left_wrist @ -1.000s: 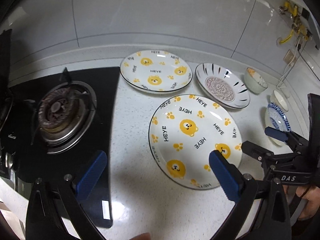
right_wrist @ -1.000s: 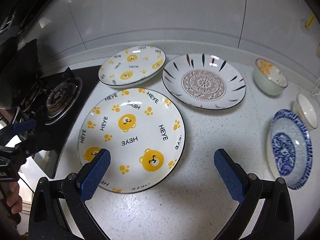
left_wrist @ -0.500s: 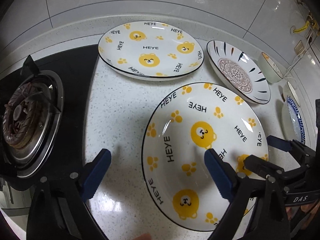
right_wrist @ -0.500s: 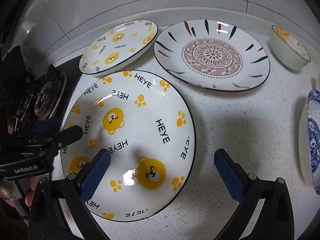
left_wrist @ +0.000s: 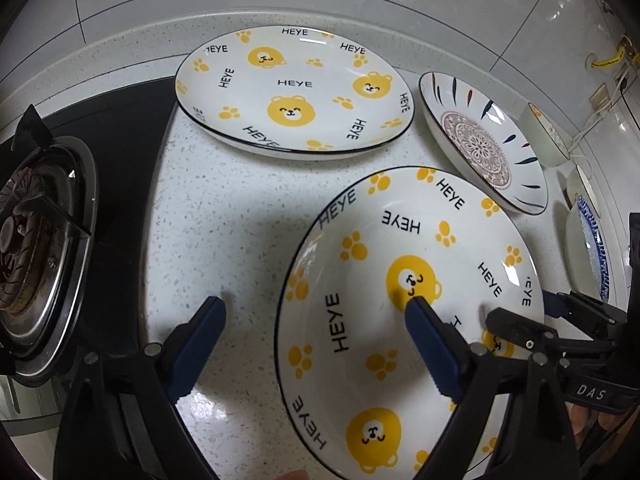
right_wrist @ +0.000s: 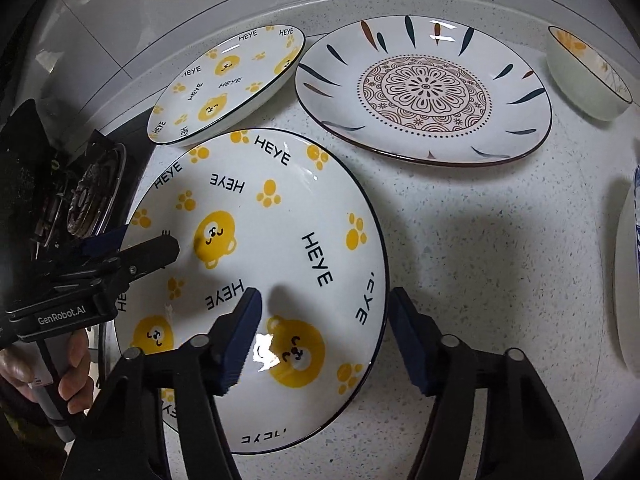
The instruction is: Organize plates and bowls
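Note:
A white plate with yellow bears and "HEYE" lettering (left_wrist: 400, 288) (right_wrist: 260, 248) lies nearest on the speckled counter. My left gripper (left_wrist: 316, 304) (right_wrist: 136, 242) points down and stands open across the plate's left rim, one finger over the counter and one over the plate's inside. My right gripper (right_wrist: 324, 300) (left_wrist: 532, 316) straddles the right rim. Its jaws are closing with the rim between them, and the pads show a gap to it. A second bear plate (left_wrist: 296, 88) (right_wrist: 228, 84) lies behind.
A mandala plate (left_wrist: 480, 148) (right_wrist: 424, 88) lies at the back right, beside a flowered bowl (left_wrist: 544, 136) (right_wrist: 584, 72), a small white bowl (left_wrist: 580, 188) and a blue-patterned plate (left_wrist: 592, 248) (right_wrist: 630, 260). A gas burner (left_wrist: 28, 248) (right_wrist: 92, 196) is on the left. A hand (right_wrist: 72, 376) holds the left gripper.
Both grippers have come down and closer over the near bear plate, onto opposite rims. The right jaws have narrowed a lot; the left jaws only slightly.

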The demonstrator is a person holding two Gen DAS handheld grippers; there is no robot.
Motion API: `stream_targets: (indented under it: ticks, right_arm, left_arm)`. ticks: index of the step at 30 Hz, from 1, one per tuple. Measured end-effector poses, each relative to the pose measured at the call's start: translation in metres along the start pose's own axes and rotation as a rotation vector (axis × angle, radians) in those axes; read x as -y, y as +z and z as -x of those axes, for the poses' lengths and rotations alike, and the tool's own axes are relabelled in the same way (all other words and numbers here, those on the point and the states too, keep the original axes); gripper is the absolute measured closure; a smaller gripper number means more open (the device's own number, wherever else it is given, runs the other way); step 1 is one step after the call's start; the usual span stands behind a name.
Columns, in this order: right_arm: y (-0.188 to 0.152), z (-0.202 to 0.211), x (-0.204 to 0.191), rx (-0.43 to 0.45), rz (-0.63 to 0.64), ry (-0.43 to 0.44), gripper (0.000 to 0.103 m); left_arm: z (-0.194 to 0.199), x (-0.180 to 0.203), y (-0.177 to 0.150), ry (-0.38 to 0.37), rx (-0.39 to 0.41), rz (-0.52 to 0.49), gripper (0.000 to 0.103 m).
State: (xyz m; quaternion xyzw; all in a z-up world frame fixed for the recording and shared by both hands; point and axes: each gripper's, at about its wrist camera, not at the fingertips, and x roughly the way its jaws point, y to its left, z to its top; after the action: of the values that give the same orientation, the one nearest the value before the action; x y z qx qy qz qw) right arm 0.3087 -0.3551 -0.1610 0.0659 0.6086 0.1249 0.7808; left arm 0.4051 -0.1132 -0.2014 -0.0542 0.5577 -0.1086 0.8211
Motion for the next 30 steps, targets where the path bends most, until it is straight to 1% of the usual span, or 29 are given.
stream_targets:
  ticks: [2,3,4,5,11,14,16,22,23,25,27,28,29,30]
  right_arm:
    - [0.001,0.000,0.002,-0.002,-0.001,0.002,0.066]
    - [0.001,0.001,0.004,-0.004,0.001,-0.003,0.069]
    - [0.001,0.001,0.006,-0.005,0.001,-0.006,0.075]
    - [0.001,0.002,0.009,-0.007,-0.003,0.003,0.078]
    - [0.000,0.004,0.021,-0.015,-0.022,0.080,0.083]
    - [0.000,0.005,0.027,-0.022,-0.027,0.119,0.085]
    - [-0.001,0.006,0.029,-0.026,-0.024,0.129,0.085]
    - [-0.001,0.005,0.031,-0.038,-0.001,0.151,0.085]
    - [-0.001,0.006,0.032,-0.040,0.000,0.155,0.085]
    - [-0.001,0.006,0.034,-0.045,-0.006,0.163,0.086]
    - [0.000,0.005,0.033,-0.048,-0.001,0.162,0.086]
    - [0.000,0.006,0.033,-0.049,0.001,0.160,0.086]
    - [0.001,0.004,0.031,-0.049,0.005,0.157,0.086]
    - [0.001,0.003,0.030,-0.049,0.010,0.155,0.086]
  left_arm:
    - [-0.002,0.000,0.000,-0.002,-0.004,0.005,0.012]
    - [-0.002,0.000,0.001,-0.001,-0.001,0.002,0.012]
    - [-0.002,0.001,0.001,-0.001,-0.001,-0.002,0.012]
    - [-0.003,0.001,0.002,-0.001,0.001,-0.006,0.012]
    - [-0.002,-0.001,0.003,-0.018,-0.005,-0.008,0.012]
    - [-0.003,0.001,0.004,-0.019,-0.017,-0.028,0.011]
    - [-0.003,0.001,0.003,-0.019,-0.027,-0.044,0.010]
    - [0.000,-0.008,0.003,-0.071,-0.047,-0.050,0.011]
    - [0.001,-0.009,0.003,-0.073,-0.046,-0.052,0.013]
    - [0.003,-0.010,0.001,-0.050,-0.044,-0.058,0.024]
    - [0.005,-0.011,0.002,-0.033,-0.031,-0.055,0.058]
    - [0.006,-0.013,0.002,-0.044,-0.033,-0.045,0.067]
    - [0.006,-0.016,0.002,-0.072,-0.043,-0.031,0.077]
    - [0.006,-0.018,0.002,-0.092,-0.051,-0.021,0.079]
